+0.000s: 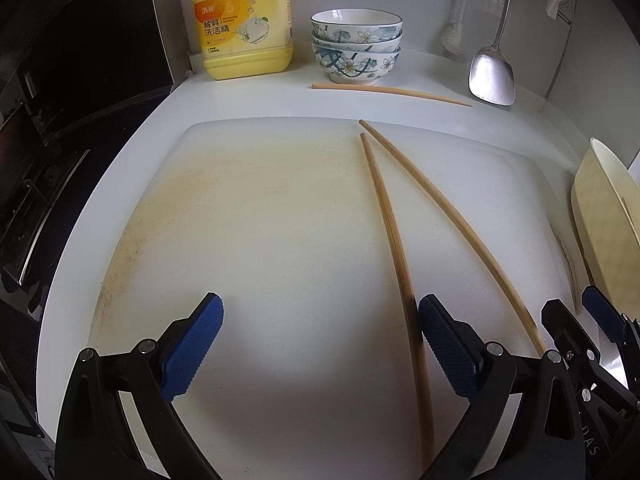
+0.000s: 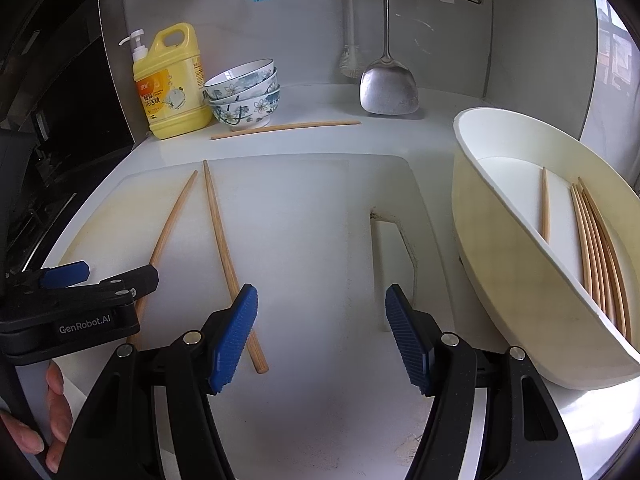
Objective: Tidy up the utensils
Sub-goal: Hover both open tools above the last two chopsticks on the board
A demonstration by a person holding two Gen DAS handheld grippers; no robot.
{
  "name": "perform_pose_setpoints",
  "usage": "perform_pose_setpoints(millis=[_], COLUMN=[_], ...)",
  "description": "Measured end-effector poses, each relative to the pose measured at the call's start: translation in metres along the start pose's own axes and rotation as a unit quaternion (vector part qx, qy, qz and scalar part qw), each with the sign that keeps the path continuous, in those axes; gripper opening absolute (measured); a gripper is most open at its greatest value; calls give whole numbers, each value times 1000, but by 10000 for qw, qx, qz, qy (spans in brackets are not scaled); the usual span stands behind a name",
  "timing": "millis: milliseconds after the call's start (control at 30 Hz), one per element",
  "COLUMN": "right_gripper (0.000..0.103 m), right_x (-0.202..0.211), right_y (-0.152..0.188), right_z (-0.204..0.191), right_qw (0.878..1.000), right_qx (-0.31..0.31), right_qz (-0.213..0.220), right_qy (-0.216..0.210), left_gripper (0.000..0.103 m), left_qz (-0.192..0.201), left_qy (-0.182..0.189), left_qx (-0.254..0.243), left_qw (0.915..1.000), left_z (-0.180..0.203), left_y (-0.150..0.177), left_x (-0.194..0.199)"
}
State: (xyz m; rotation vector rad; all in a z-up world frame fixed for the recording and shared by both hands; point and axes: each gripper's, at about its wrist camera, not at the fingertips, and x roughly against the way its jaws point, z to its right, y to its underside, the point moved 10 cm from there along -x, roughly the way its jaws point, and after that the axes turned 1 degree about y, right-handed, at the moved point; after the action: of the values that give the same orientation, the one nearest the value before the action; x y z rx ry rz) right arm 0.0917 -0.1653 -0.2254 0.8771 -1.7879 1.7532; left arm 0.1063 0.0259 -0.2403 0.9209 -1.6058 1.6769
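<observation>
White cutting board (image 2: 304,216) carries two loose chopsticks (image 2: 224,248) at centre-left; thin, stiff and light, likely slippery, best pinched mid-shaft. Right gripper (image 2: 320,336) and left gripper (image 1: 320,344) both gape, empty. Cream tub (image 2: 500,280) right holds more.

Cutting board (image 2: 304,216) lies open between chopsticks (image 2: 224,248) and cream tray (image 2: 516,280).

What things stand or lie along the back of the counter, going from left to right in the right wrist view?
Yellow soap bottle → stack of bowls → single chopstick → metal spatula.
</observation>
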Motion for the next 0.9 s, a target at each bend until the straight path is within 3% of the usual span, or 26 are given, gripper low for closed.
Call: perform_pose_setpoints(millis=[367,767,900], right_gripper=[64,63,60], right_x=[-10,-25,-28], right_y=[-10,-13,-14], right_z=[-24,-42,-47], right_qw=[9992,9978,9969], right_qx=[381,604,713], right_qz=[-37,-177,-192], right_qy=[-72,-220,-271], left_gripper=[98,97,86], left_qz=[10,131,181], left_qy=[-108,35,146], left_qx=[159,-65,-239], left_qw=[9998,9999,9994], left_z=[-19,-14,-8], left_y=[-9,-27,-28], left_x=[-7,-18,-15])
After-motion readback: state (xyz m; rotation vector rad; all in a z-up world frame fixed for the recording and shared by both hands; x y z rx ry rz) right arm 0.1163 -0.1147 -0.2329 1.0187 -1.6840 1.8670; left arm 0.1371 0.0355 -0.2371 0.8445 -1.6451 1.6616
